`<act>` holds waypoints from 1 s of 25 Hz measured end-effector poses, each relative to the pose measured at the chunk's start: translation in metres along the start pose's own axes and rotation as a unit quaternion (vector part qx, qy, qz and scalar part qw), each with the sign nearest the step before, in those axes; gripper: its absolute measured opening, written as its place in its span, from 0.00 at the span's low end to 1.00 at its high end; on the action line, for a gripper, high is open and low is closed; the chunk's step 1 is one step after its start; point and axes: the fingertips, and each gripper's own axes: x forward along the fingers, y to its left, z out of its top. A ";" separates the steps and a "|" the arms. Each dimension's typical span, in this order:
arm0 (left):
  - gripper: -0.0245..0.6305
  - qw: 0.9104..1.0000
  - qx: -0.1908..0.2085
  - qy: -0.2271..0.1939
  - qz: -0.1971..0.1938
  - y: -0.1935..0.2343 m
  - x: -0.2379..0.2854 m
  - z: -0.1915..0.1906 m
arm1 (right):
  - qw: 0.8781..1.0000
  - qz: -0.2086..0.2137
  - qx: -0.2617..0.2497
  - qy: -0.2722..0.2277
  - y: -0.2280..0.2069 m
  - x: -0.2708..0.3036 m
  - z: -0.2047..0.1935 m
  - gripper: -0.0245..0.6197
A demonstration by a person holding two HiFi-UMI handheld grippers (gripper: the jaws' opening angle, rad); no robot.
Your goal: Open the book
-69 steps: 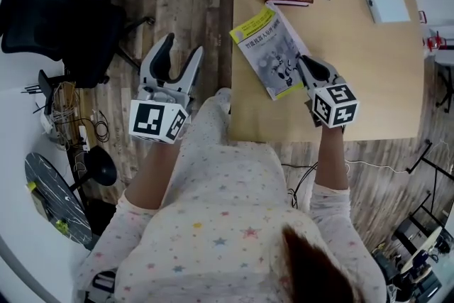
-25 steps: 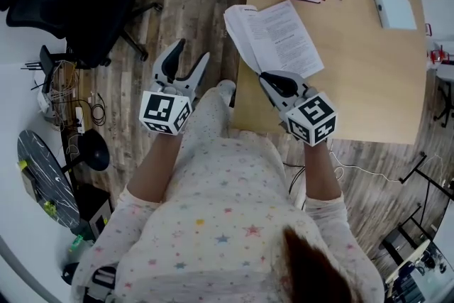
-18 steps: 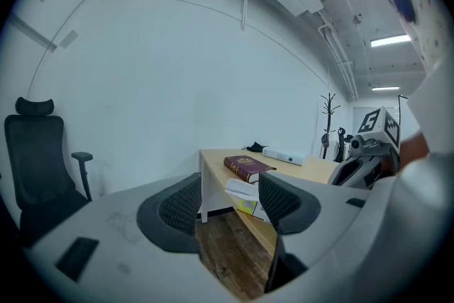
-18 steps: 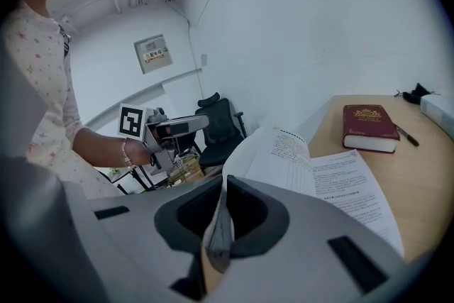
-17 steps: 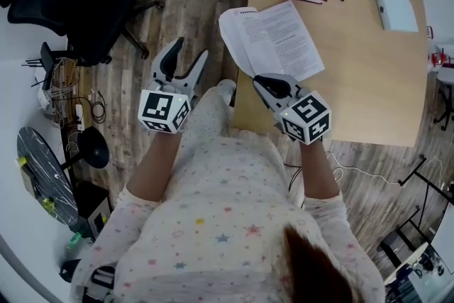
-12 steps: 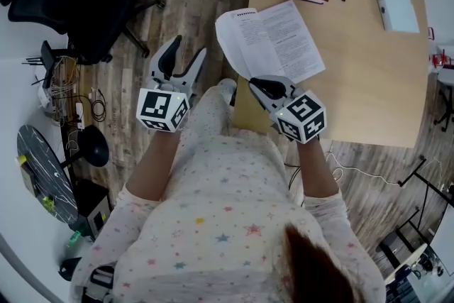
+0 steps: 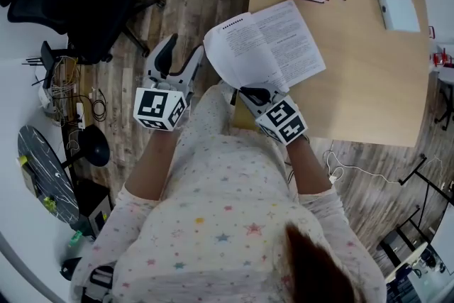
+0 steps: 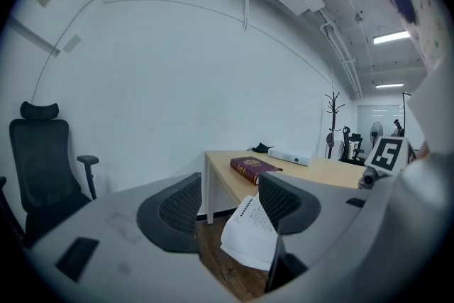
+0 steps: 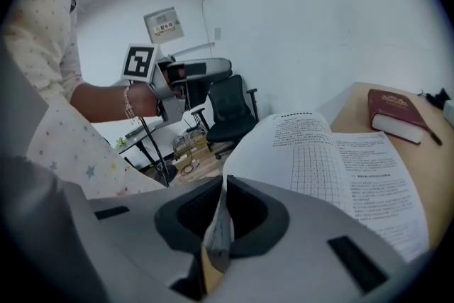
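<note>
White printed pages of the paperback book (image 7: 287, 39) lie spread at the left edge of the pale wooden table (image 7: 369, 89). The right gripper (image 7: 257, 94) has its jaws pressed flat on the lifted left-hand leaves, which curl out past the table edge. The left gripper (image 7: 177, 57) hangs over the wooden floor (image 7: 191, 3), jaws wide, nothing between them. I judge the risks to be these: a further pull could crease or tear the thin sheaf, and once it is let go, the overhanging half might drag the book off the edge.
</note>
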 end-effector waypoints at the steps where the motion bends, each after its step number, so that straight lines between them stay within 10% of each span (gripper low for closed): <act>1: 0.41 1.000 0.000 0.000 0.000 0.001 0.000 -0.001 | 1.000 -0.005 -0.005 0.010 -0.001 0.004 -0.005 0.07; 25: 0.41 1.000 -0.001 0.000 -0.003 0.014 -0.010 -0.010 | 0.997 0.000 0.015 0.079 0.006 0.033 -0.062 0.15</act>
